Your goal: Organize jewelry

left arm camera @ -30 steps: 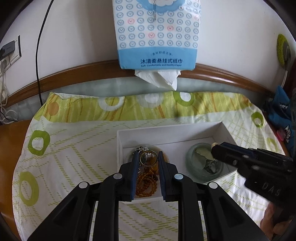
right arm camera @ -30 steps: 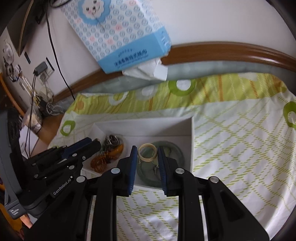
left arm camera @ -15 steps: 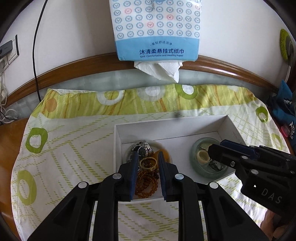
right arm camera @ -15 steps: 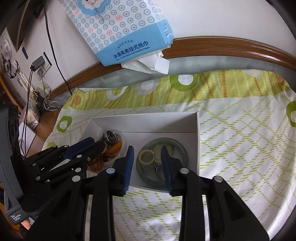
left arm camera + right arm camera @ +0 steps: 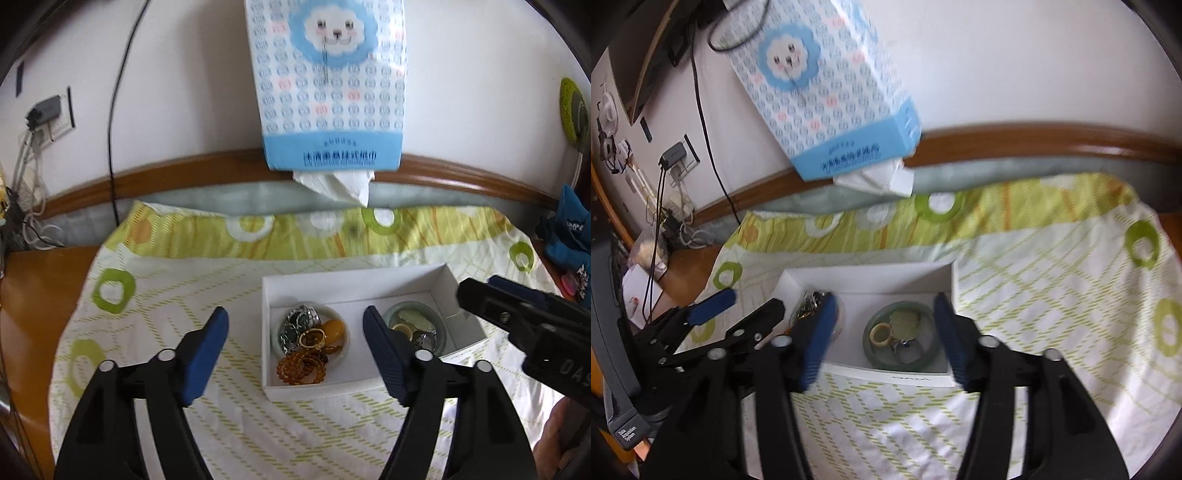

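Observation:
A white box (image 5: 354, 280) lies on the patterned cloth with two dishes inside. The white dish (image 5: 334, 312) holds a gold ring (image 5: 313, 338), an amber bead bracelet (image 5: 301, 367), an amber stone (image 5: 334, 328) and silver pieces. The green dish (image 5: 875, 356) holds a cream ring (image 5: 881, 332) and other small pieces. My left gripper (image 5: 295, 314) hovers above the white dish, its jaws opening, gripping nothing. My right gripper (image 5: 885, 301) hangs over the green dish, its jaws also opening and empty. Each gripper shows in the other's view, the right (image 5: 478, 286) and the left (image 5: 753, 300).
A blue-and-white tissue pack (image 5: 328, 92) hangs on the wall above a wooden rail (image 5: 184, 177). The green patterned cloth (image 5: 166, 295) covers the surface. A socket with cables (image 5: 48, 110) is at the left, and a blue bag (image 5: 565, 229) at the right edge.
Both grippers went from shut to open and rose back from the box. The left let go of the gold ring into the white dish, the right the cream ring into the green dish.

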Motion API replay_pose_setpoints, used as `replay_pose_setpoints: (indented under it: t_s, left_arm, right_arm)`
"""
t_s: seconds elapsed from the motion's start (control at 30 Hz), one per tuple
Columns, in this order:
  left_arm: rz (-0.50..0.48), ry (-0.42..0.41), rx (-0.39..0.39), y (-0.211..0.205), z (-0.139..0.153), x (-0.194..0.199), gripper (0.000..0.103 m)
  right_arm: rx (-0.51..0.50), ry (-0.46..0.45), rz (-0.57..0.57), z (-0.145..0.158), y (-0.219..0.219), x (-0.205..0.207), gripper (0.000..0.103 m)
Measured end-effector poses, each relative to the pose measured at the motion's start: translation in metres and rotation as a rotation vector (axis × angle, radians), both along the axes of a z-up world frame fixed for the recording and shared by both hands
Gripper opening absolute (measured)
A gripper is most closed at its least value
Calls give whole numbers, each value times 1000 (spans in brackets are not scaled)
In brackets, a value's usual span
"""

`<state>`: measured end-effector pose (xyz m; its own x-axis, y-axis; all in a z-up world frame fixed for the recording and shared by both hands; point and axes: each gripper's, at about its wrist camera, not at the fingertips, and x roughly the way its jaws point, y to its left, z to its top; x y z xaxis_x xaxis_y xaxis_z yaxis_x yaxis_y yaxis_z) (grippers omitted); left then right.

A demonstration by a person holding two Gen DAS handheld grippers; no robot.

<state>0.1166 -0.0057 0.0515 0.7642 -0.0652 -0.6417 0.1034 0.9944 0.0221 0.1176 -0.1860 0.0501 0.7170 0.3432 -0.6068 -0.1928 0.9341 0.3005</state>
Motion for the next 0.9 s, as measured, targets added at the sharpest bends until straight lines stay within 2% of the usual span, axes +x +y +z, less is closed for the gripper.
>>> replay_pose_setpoints:
  t_s: [0.03,0.13,0.33,0.43,0.57,0.73,0.9]
  left_arm:
    - [3,-12,3,0,3,-3,80]
    - [18,-43,19,-1,11,-12,88]
    - [54,-68,49,2,18,-23,97]
    - [79,-67,56,8,18,-24,97]
    - [101,-35,39,18,14,-19,97]
    - [79,-8,40,17,9,-16,97]
    - [79,-24,74,12,8,-19,97]
  right_arm:
    - [-11,-14,-10,4,-1,-4,70]
    - [-37,-42,-36,15,-3,-14,86]
    - [-95,-52,-57,27,-2,-27,96]
    - [-113,-47,-86,28,-3,-30,96]
    - [-152,4,-121,19,-5,-24,96]
    - [-170,75,-103,2,1,-14,96]
    - [-212,81,-82,-3,12,-15,96]
